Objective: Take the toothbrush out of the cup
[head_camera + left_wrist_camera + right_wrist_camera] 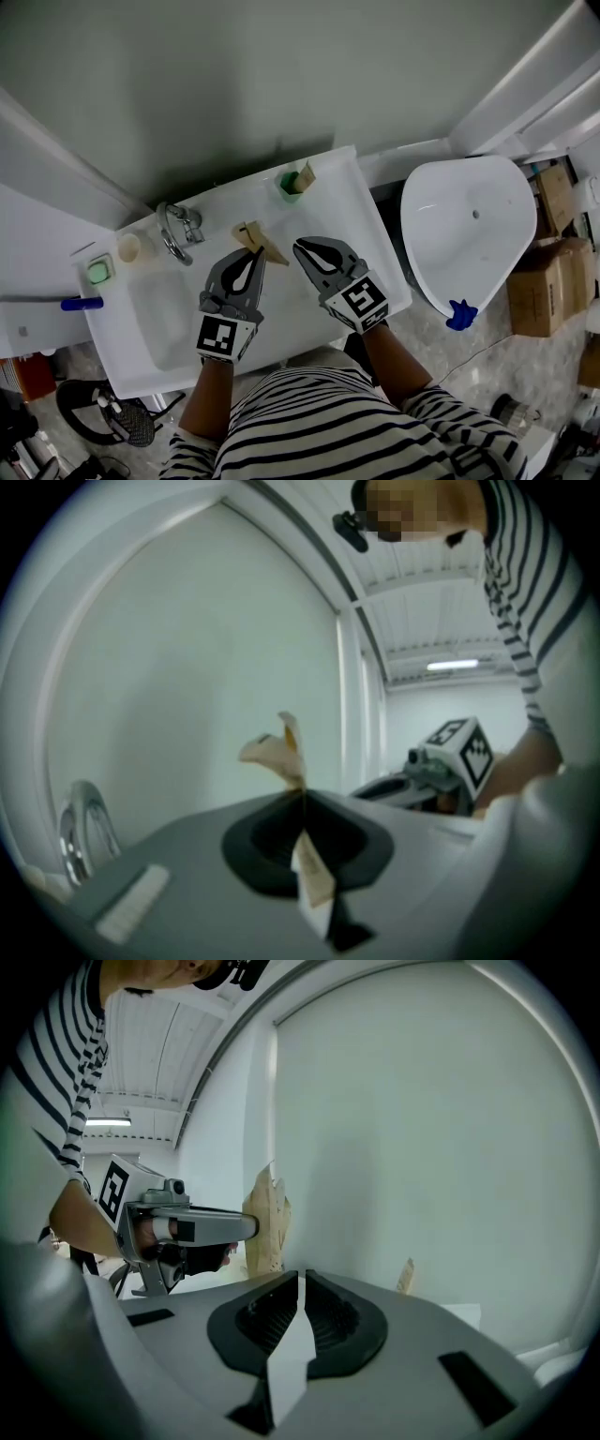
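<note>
A green cup (290,186) stands at the back of the white counter (347,211), with a tan wrapped stick (304,176) poking out of it. That stick (405,1277) also shows small in the right gripper view. My left gripper (256,251) is shut on a crumpled tan paper packet (251,236) over the counter's middle. The packet (279,752) sticks up past the closed jaws of the left gripper (302,794). Just to the right, my right gripper (298,247) is shut with nothing seen in it. In its own view the right gripper (300,1279) points at the wall, and the left gripper (246,1228) is on its left.
A chrome faucet (178,230) arches over the sink basin (164,314) on the left. A small beige cup (128,247) and a green soap dish (98,272) sit beside it. A white bowl fixture (469,225) and cardboard boxes (544,291) lie to the right.
</note>
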`<state>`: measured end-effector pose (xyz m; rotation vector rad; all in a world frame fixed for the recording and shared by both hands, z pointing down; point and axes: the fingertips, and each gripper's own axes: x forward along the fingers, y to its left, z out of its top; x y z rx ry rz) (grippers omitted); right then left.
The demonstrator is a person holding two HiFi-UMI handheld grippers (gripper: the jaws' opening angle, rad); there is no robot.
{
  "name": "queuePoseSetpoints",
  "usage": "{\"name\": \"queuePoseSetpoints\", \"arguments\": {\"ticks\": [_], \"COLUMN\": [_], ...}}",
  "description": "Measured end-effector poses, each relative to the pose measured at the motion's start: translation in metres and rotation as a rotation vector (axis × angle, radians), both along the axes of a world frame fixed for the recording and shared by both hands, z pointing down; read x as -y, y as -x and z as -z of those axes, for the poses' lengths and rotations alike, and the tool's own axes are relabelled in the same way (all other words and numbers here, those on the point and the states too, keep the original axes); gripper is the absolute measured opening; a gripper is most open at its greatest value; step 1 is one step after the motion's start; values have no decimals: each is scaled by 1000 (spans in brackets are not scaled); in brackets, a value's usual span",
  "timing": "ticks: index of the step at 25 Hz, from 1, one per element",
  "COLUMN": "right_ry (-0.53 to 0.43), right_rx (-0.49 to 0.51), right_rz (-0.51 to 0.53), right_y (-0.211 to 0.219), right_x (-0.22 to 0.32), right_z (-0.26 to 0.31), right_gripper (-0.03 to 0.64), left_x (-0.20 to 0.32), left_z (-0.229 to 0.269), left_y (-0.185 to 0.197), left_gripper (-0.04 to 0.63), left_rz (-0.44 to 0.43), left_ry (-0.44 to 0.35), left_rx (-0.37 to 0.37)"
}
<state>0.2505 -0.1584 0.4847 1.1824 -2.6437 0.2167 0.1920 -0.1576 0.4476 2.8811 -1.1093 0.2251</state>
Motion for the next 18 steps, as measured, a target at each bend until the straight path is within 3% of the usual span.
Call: {"name": "queuePoseSetpoints", "arguments": {"ticks": [12, 18], "right_ry": [8, 25], "right_rx": [1, 5], "right_rz": [-61, -101], "right_y": [-32, -45], "right_x": [26, 43], "right_z": [-17, -29], "right_gripper": [8, 8], "left_x": [25, 30], "left_z": [-10, -26], "left_y": [-29, -31], "left_gripper": [11, 11], "left_rz": [18, 11], "left_ry": [4, 15], "left_rx": [-27, 22]}}
